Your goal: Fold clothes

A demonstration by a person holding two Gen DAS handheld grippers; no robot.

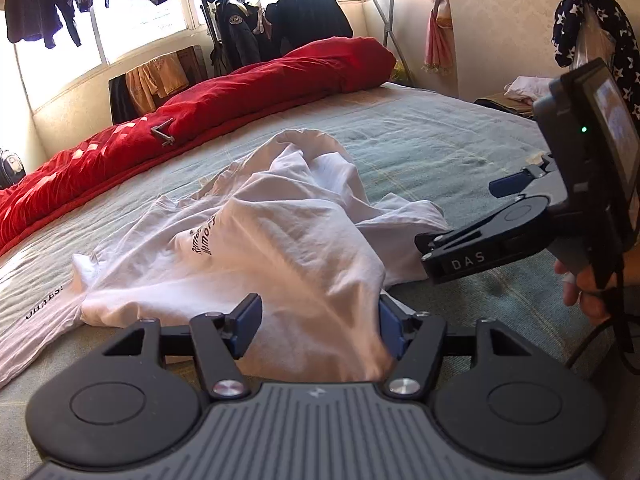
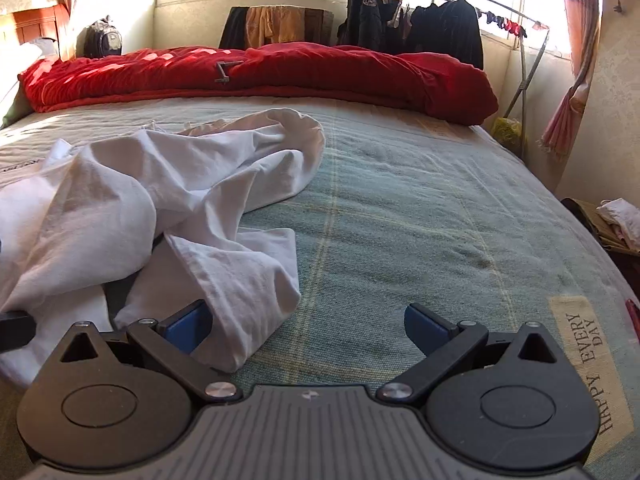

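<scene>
- Readable writing: the side of the right tongs (image 1: pixel 460 240), seen from the left wrist view, carries the letters "DAS". The green bedspread (image 2: pixel 420 208) has a cream patch reading "HAPPY EVERY DAY" (image 2: pixel 588 364) near its right edge. The white T-shirt (image 1: pixel 256 240) has dark print in its middle, too creased to read, and what looks like "OH YES!" at its left edge.
- A round badge sits on a dark jacket (image 2: pixel 368 12) hanging on the clothes rail by the window; its lettering is too small to read.
- The white T-shirt lies crumpled on the bed, in the near left part of the bedspread, well apart from the red quilt (image 2: pixel 260 72) rolled along the far side.
- Left tongs (image 1: pixel 320 328): about half spread, blue pads on either side of a raised fold of the shirt. The right pad touches the cloth; the left pad stands just clear of it, so the fold is between the fingers but not pinched.
- Right tongs (image 2: pixel 308 324): spread wide and gripping nothing. A sleeve or corner of the shirt lies just beside the left pad and partly between the fingers; the right pad is over bare bedspread.
- From the left wrist view the right tongs sit low at the shirt's right edge, with a hand (image 1: pixel 584 284) on the grip.
- The shirt looks plain white, thin and heavily wrinkled, bunched into ridges, with its open hem looped toward the quilt.
</scene>
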